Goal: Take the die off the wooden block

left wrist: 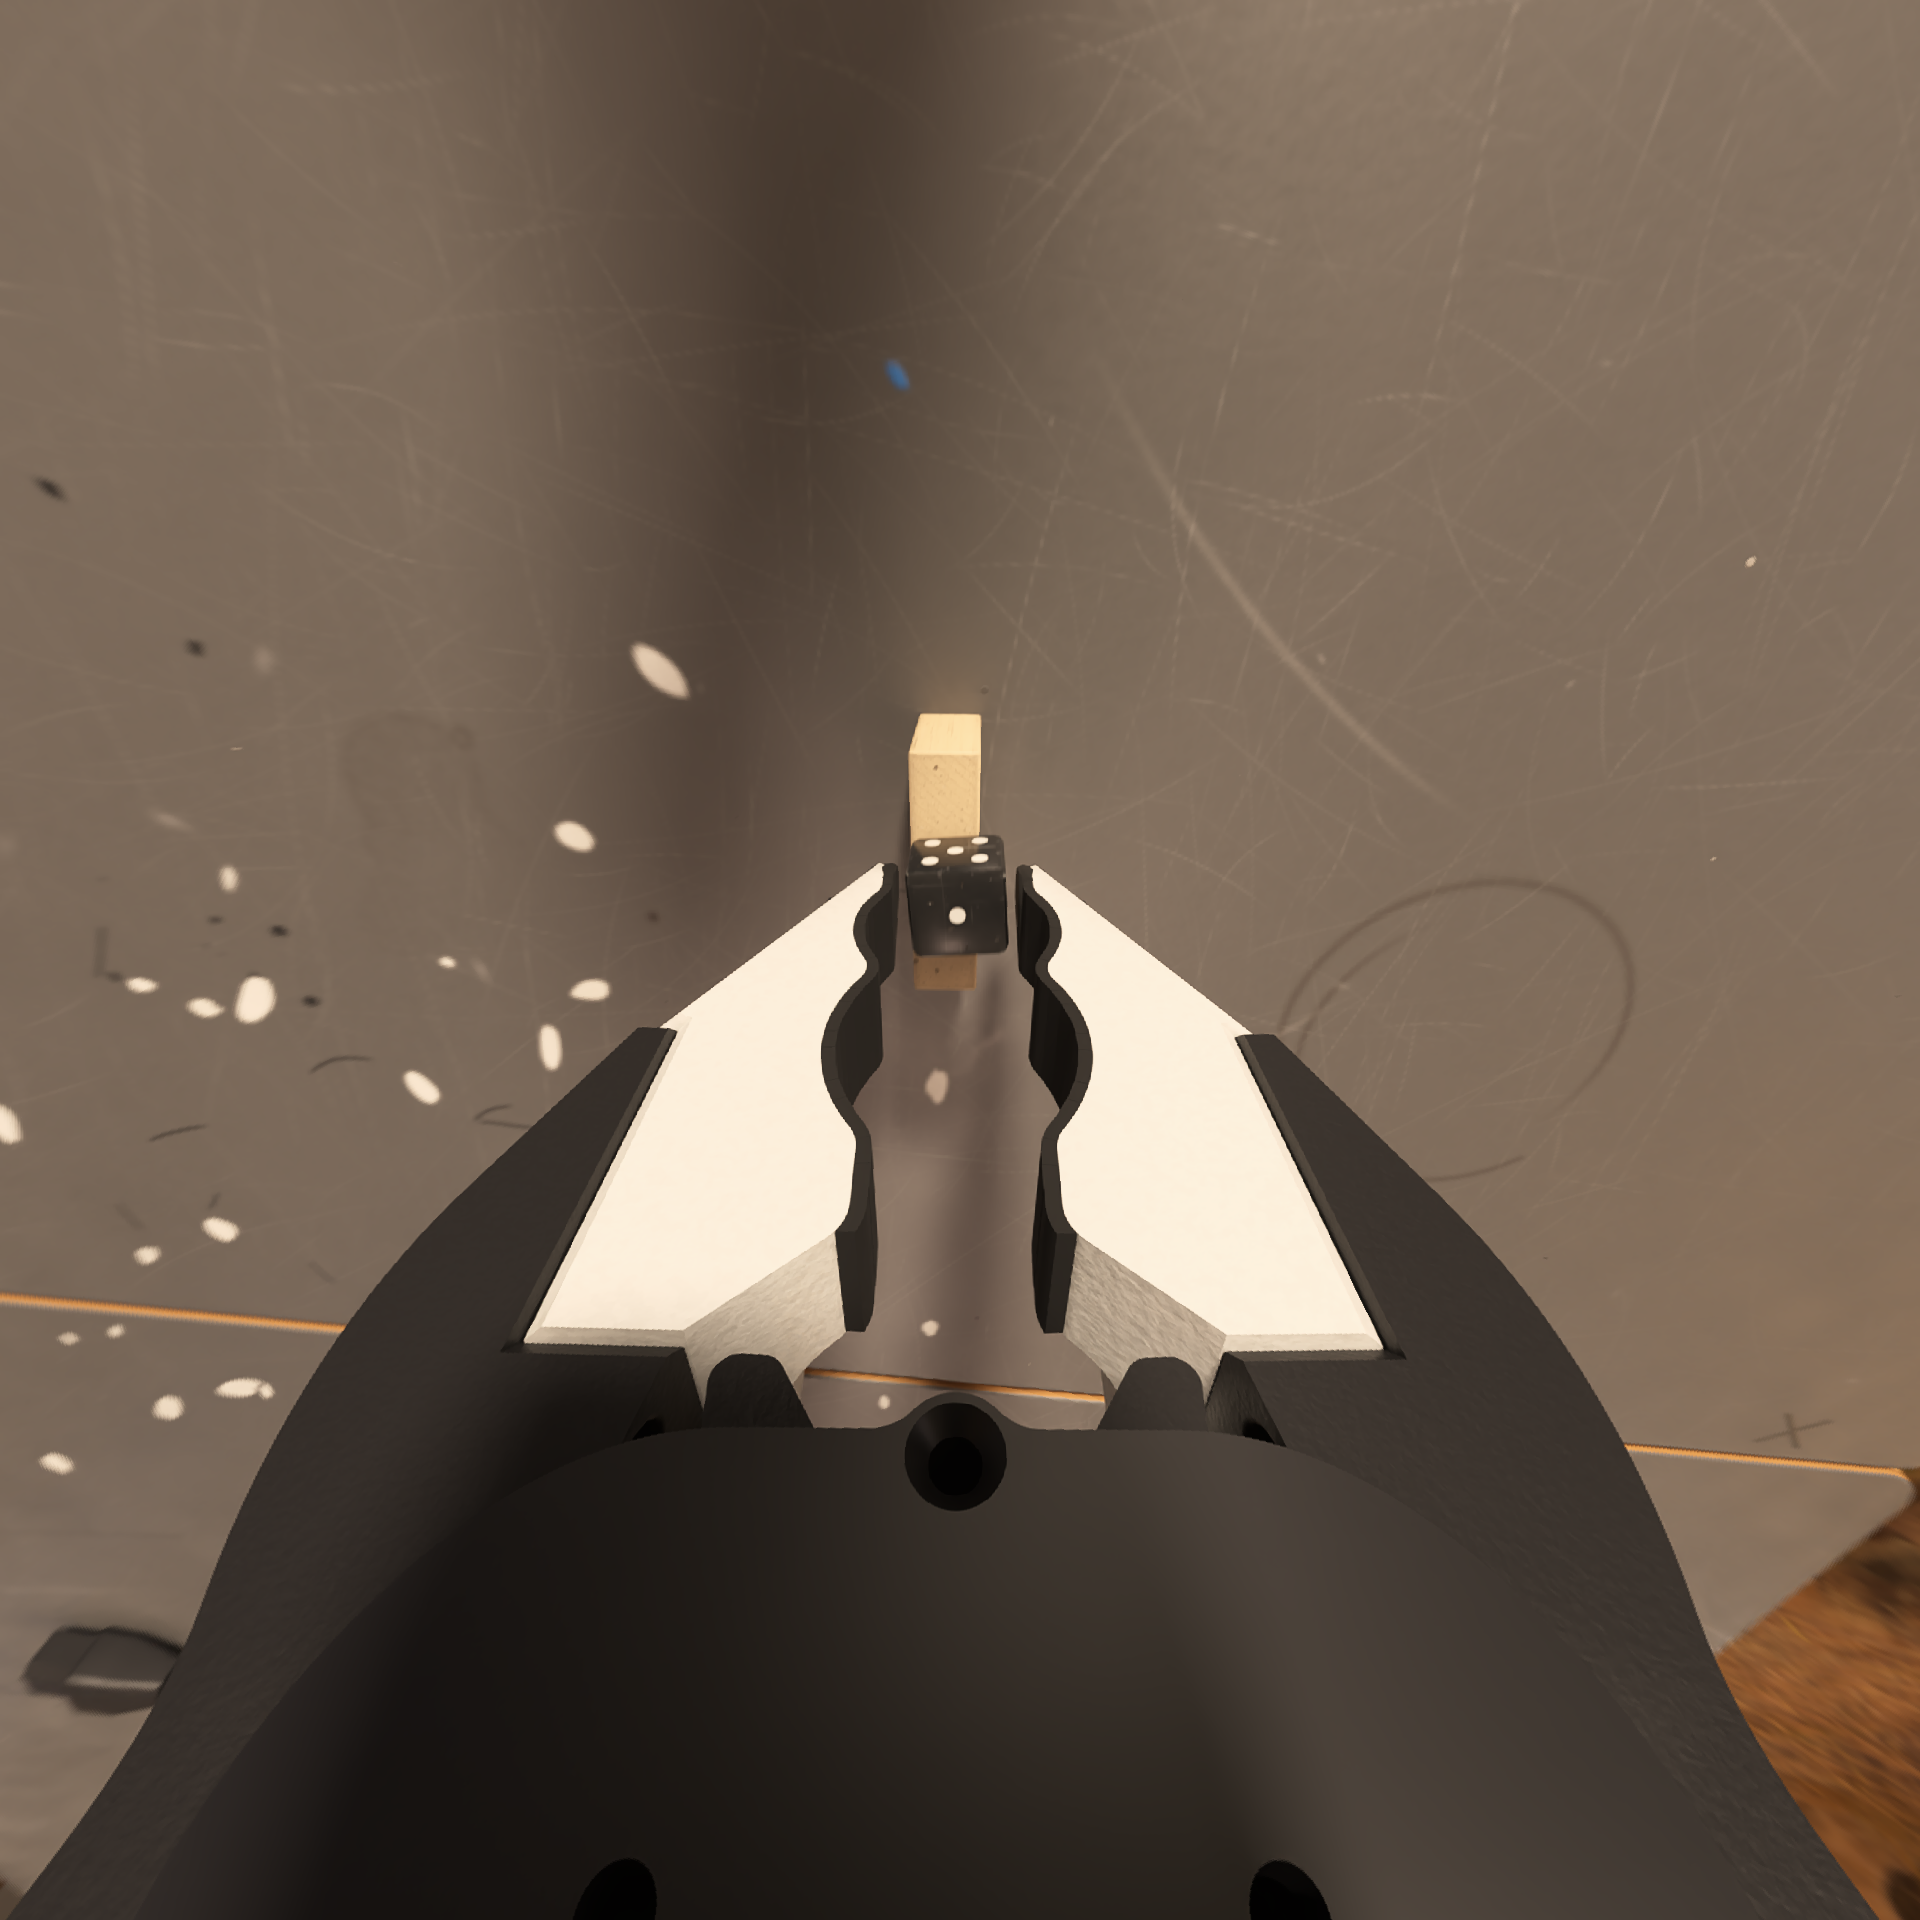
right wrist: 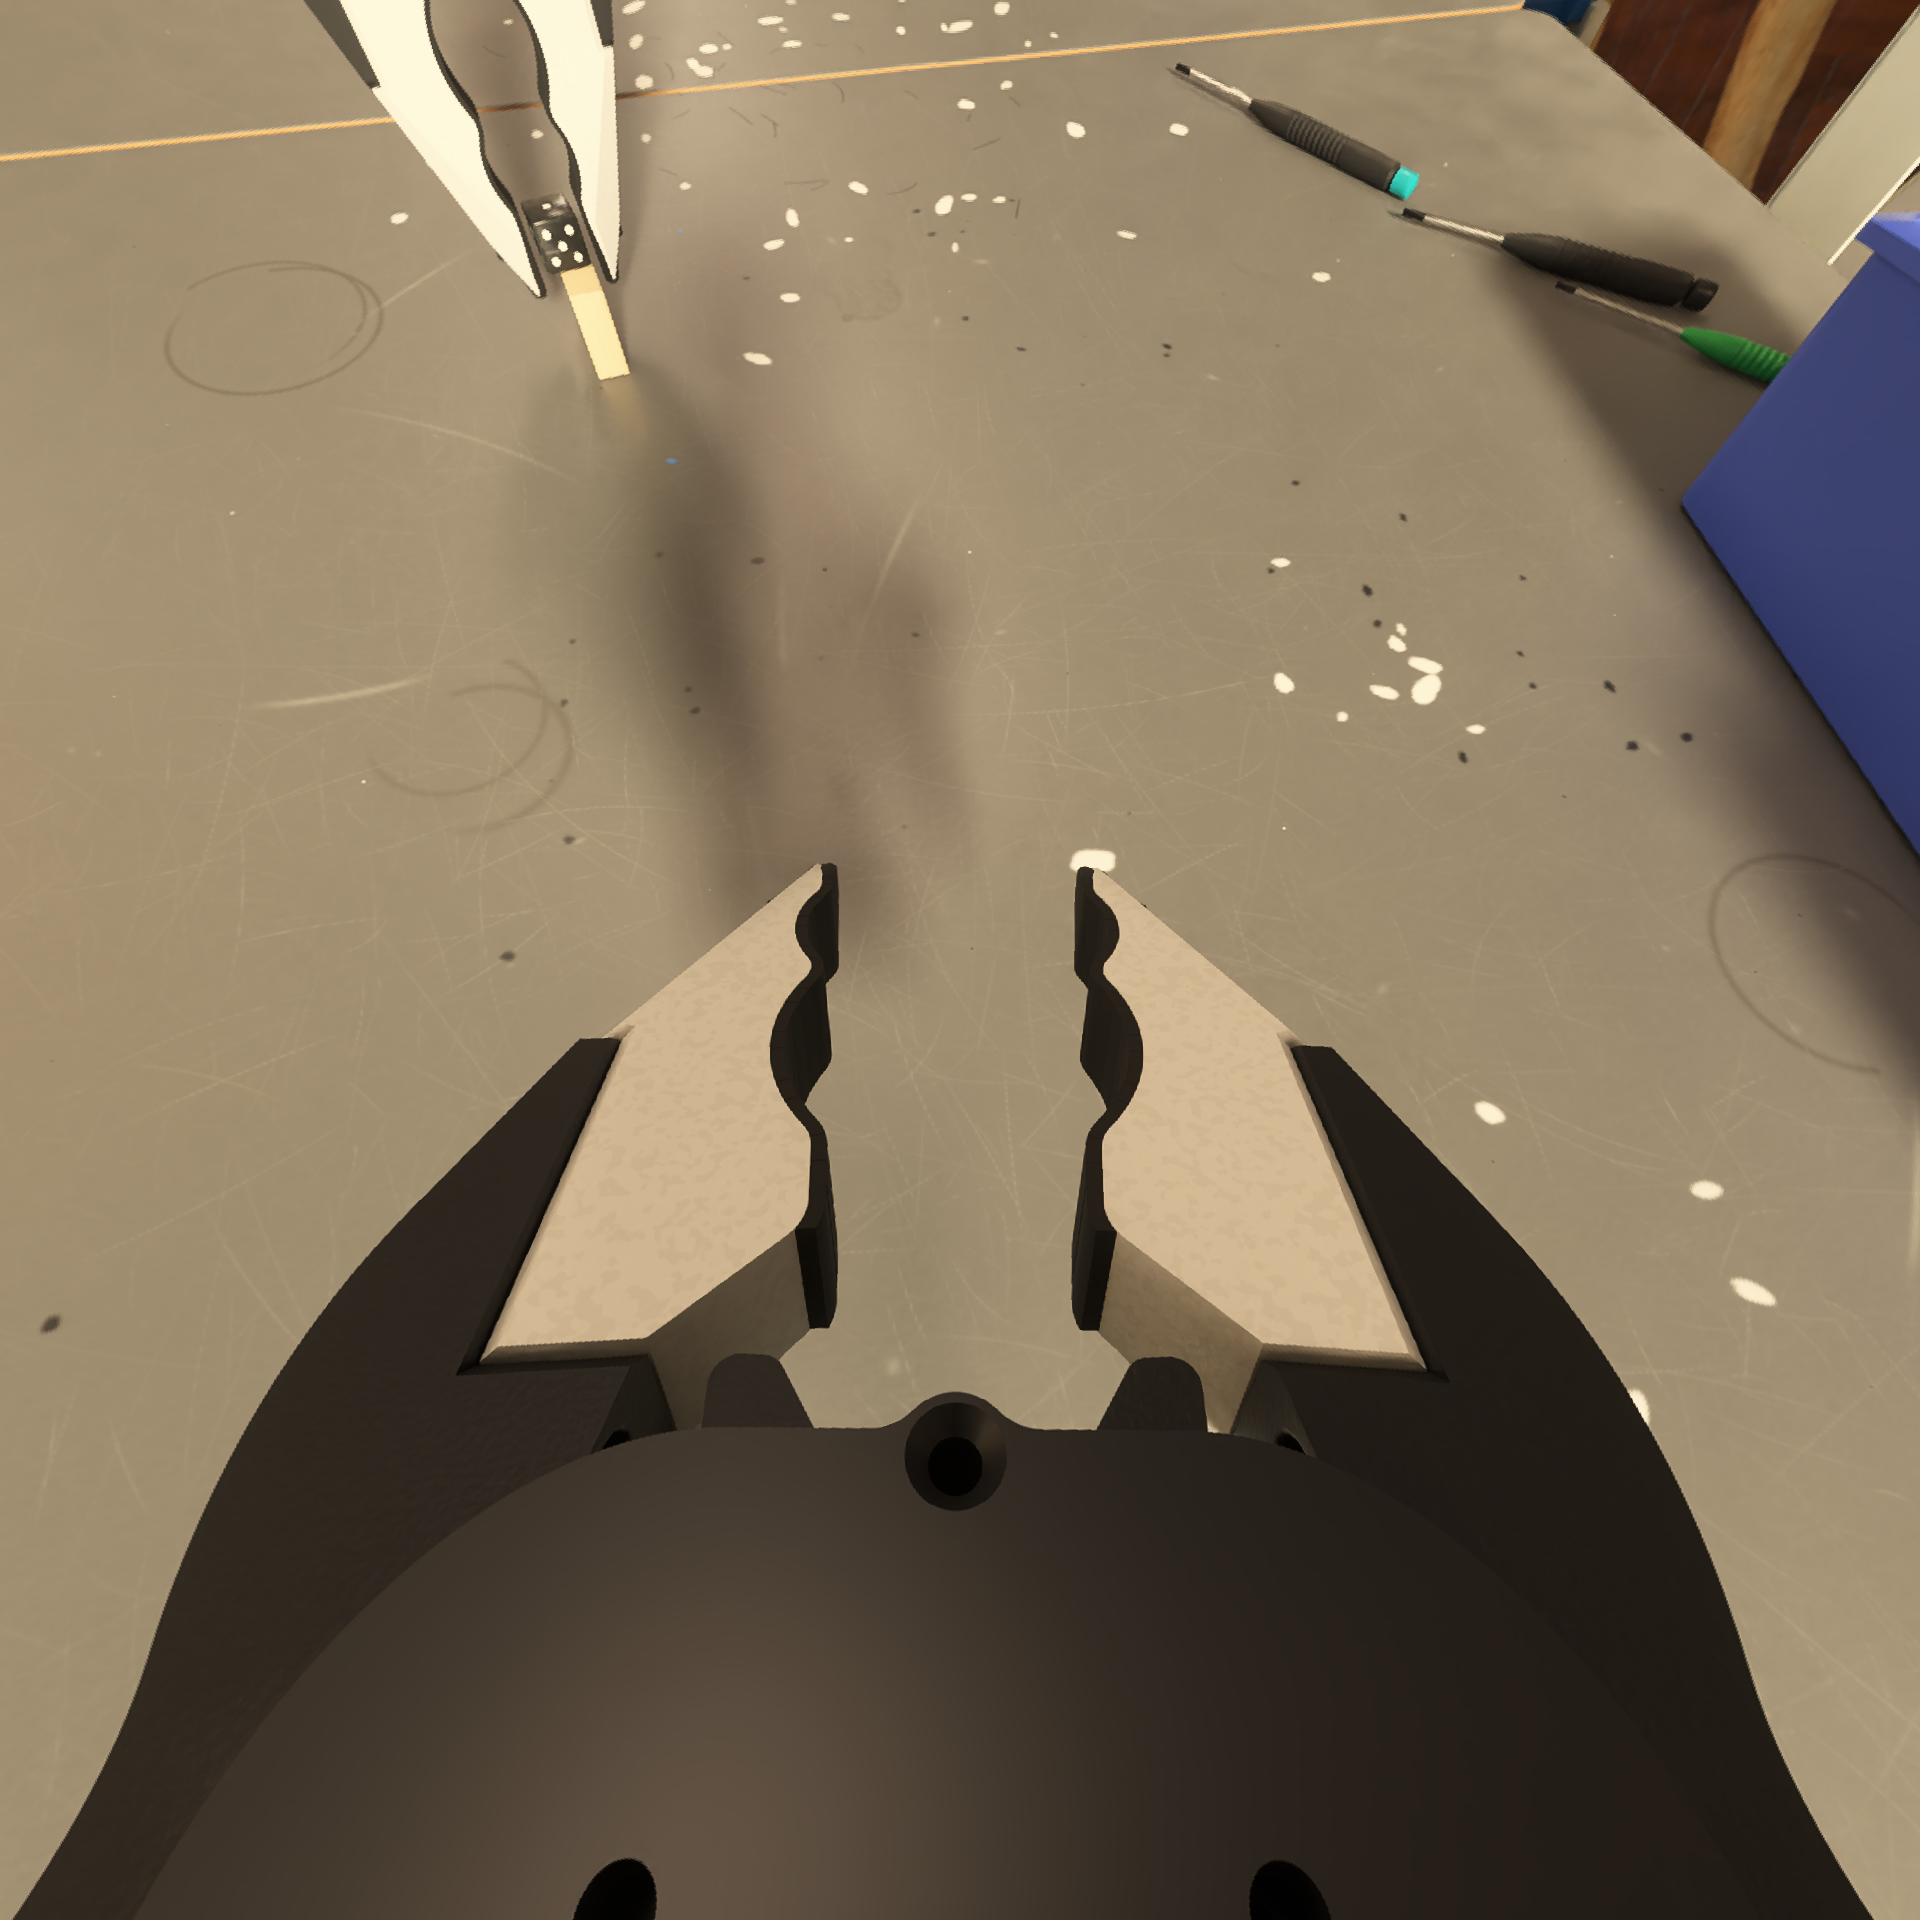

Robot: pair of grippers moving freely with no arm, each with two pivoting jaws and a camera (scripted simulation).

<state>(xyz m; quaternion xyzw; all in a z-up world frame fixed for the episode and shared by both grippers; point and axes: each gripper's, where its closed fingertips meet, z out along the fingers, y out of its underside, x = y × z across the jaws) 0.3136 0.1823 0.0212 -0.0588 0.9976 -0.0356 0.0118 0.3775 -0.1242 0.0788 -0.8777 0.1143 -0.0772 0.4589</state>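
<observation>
A scratched, paint-flecked grey tabletop (right wrist: 935, 623) filled both frames while the left gripper (left wrist: 956, 883) straddled, jaws slightly apart, the black die (left wrist: 958, 896) on the wooden block (left wrist: 945, 777), and the right gripper (right wrist: 954, 883) hung spread and empty.

Scratched grey tabletop (right wrist: 935, 623), paint-flecked, possibly wooden floor (left wrist: 1766, 1662) beyond

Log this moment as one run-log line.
left gripper: open, straddling die | die: on wooden block | right gripper: open, empty

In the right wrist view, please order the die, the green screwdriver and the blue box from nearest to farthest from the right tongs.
1. blue box, at the right edge.
2. green screwdriver, far right, behind the box.
3. die, far left, between the other tongs.
</observation>
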